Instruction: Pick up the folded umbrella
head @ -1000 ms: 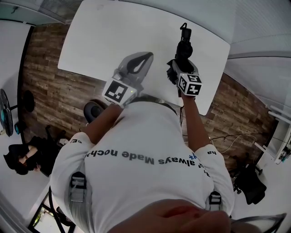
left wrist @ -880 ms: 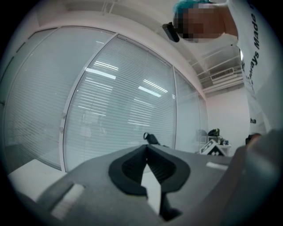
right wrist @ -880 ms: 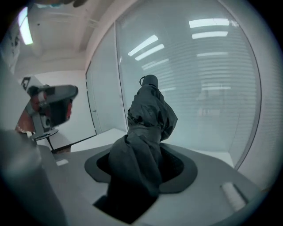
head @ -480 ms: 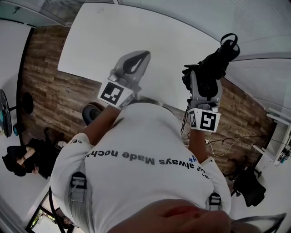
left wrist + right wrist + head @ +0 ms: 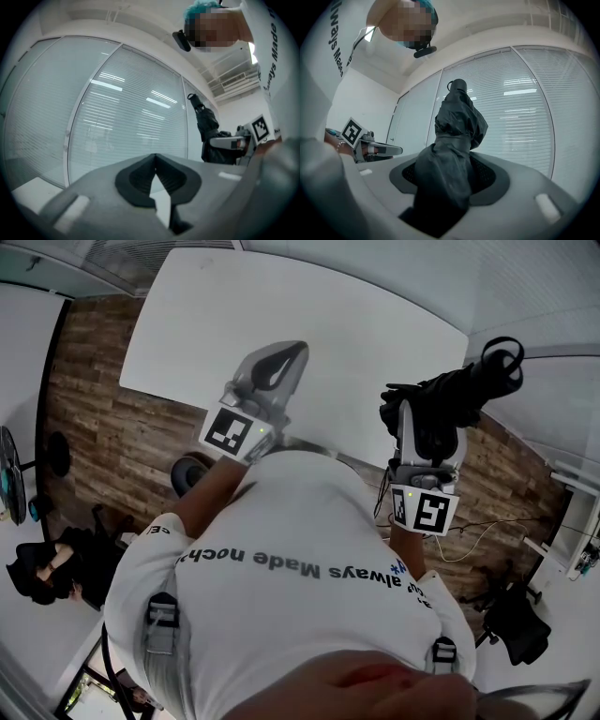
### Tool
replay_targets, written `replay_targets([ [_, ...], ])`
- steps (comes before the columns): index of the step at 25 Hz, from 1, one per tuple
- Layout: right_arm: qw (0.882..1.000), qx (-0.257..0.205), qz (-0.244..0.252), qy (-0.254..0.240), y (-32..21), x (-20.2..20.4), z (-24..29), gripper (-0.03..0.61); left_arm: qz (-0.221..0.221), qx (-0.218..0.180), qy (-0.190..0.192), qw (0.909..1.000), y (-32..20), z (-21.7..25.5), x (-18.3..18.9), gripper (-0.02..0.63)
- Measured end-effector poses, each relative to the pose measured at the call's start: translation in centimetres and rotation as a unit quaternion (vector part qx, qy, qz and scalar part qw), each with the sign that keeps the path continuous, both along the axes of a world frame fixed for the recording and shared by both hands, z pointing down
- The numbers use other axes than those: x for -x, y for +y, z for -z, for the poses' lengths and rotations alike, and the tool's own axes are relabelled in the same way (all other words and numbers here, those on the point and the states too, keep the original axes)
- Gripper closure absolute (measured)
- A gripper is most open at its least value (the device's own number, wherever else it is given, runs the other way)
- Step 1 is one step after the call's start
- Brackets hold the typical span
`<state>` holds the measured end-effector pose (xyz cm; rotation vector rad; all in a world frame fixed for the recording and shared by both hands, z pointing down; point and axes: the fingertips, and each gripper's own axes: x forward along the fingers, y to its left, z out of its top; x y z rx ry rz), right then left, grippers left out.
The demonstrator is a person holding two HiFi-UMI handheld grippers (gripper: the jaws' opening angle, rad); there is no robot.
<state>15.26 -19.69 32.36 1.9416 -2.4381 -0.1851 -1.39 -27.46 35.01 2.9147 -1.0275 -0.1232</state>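
The folded umbrella (image 5: 461, 388) is black, in its sleeve, with a loop strap at its far end. My right gripper (image 5: 429, 416) is shut on its lower part and holds it in the air off the table's right end. In the right gripper view the umbrella (image 5: 457, 122) rises from between the pads of the right gripper (image 5: 449, 163). My left gripper (image 5: 298, 351) hovers over the table's near edge, shut with nothing in it; its tips meet in the left gripper view (image 5: 155, 158). That view also shows the umbrella (image 5: 206, 124) to the right.
A white table (image 5: 309, 320) stands on a wood-plank floor (image 5: 103, 427). Glass walls with blinds (image 5: 126, 117) surround the room. A black bag (image 5: 47, 568) lies on the floor at the left, a chair base (image 5: 192, 468) near the table, and cables (image 5: 469, 540) at the right.
My right gripper has lifted the umbrella off the table, up and to the right, and the umbrella now tilts toward the right. The left gripper has hardly moved.
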Motion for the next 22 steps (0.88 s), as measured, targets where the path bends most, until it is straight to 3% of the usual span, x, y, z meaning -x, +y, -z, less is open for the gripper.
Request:
replay_targets([
  [22, 1.000, -0.002, 0.003, 0.002, 0.0, -0.8, 0.3, 0.328, -0.002, 0.000, 0.005, 1.0000, 0.1, 0.4, -1.4, 0.611],
])
